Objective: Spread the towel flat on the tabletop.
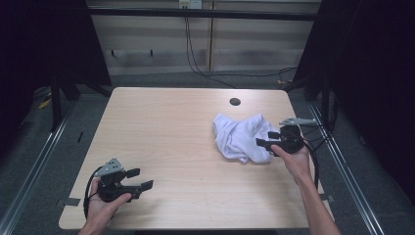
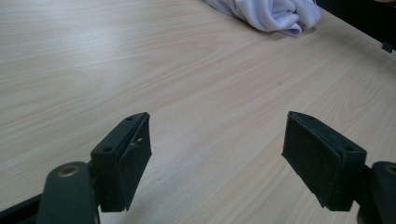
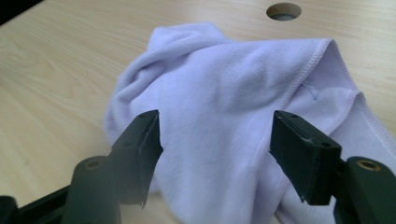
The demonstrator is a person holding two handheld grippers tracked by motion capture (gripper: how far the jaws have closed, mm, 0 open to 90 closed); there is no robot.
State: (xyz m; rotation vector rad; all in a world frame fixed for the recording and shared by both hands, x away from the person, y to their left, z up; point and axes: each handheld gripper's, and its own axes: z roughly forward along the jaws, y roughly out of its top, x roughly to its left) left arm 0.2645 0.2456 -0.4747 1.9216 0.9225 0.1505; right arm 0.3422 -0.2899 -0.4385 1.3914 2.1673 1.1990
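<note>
White crumpled towel (image 1: 241,137) lies on the bench (image 1: 171,147), just below its cable hole (image 1: 235,102). The right gripper (image 3: 215,140), fingers spread and empty, hovers at the towel's right edge; the left gripper (image 2: 217,149), also spread, sits well away.

One white cloth (image 1: 241,136), one wooden table (image 1: 176,132), two hand-held grippers: left (image 1: 139,179), right (image 1: 265,139).

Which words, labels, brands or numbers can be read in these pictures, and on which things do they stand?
None can be read. The crumpled white cloth, the light wooden table, the open left gripper and the open right gripper carry no visible text.
</note>
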